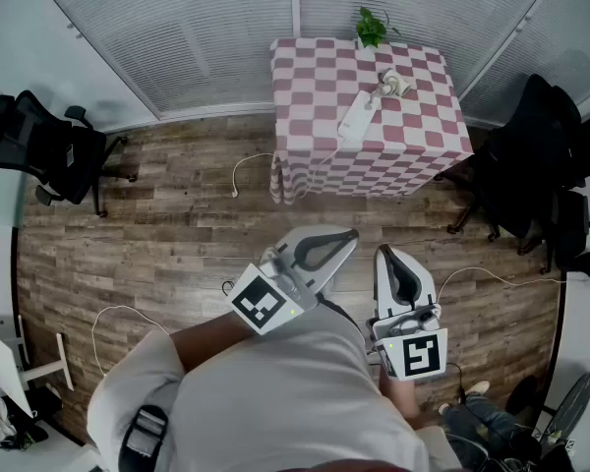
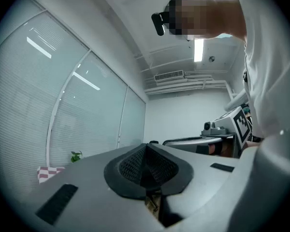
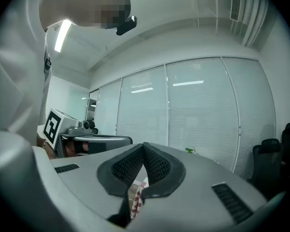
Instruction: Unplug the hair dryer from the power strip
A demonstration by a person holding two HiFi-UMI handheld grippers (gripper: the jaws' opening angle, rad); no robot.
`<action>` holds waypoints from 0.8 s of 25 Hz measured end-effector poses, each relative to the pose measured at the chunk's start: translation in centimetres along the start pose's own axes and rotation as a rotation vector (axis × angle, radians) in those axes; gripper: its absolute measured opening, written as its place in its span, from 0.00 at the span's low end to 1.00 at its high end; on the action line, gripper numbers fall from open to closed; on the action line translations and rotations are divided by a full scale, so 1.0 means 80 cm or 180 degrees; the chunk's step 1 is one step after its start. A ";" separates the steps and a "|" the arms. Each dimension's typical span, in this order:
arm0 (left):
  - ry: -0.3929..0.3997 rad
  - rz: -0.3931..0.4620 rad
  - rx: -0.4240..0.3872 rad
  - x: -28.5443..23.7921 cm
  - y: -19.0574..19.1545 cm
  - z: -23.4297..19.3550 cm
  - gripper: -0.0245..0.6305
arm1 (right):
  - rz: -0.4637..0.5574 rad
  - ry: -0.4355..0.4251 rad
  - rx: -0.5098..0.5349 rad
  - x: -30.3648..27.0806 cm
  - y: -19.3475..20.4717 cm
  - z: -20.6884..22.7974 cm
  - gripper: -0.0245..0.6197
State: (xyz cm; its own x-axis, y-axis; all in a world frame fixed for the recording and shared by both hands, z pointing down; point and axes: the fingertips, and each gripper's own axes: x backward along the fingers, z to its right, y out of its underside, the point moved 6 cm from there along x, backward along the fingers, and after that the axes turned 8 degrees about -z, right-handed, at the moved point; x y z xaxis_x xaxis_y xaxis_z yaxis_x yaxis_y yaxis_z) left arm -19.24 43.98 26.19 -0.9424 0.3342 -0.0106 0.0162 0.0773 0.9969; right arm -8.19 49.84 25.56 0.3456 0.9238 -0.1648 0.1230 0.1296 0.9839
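You held 2 grippers close to your body, well apart from the 1 table (image 1: 413,146) with its red-and-white checked cloth. Your left gripper (image 1: 350,233) and right gripper (image 1: 383,252) both pointed about level toward that table. Each was clenched on nothing, pads pressed together. On the cloth lay 1 white power strip (image 1: 355,114), 1 hair dryer (image 1: 391,84) just beside its far end, and 1 plant (image 1: 372,26) at the far edge.

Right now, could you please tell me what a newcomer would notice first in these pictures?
The table with the red-and-white checked cloth stands out by the far windows, bearing a white power strip and a hair dryer, a green plant at its far edge. Nearer, both the left gripper and right gripper are shut and empty.
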 end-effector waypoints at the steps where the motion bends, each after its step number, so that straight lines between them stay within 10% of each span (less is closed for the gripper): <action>1: 0.0001 0.0012 0.0001 -0.002 -0.001 0.001 0.08 | 0.0010 0.0004 0.0004 0.001 0.000 0.002 0.09; 20: -0.0061 -0.0080 0.0025 -0.061 0.008 0.006 0.08 | 0.0049 -0.0085 -0.0109 0.003 0.011 0.062 0.09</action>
State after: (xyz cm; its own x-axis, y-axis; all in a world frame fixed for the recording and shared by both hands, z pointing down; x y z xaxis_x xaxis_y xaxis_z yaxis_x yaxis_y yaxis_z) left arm -14.44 42.84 26.80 -0.9360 0.3499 -0.0373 -0.0047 0.0934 0.9956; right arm -3.43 48.38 26.01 0.3719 0.9159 -0.1511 0.0857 0.1282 0.9880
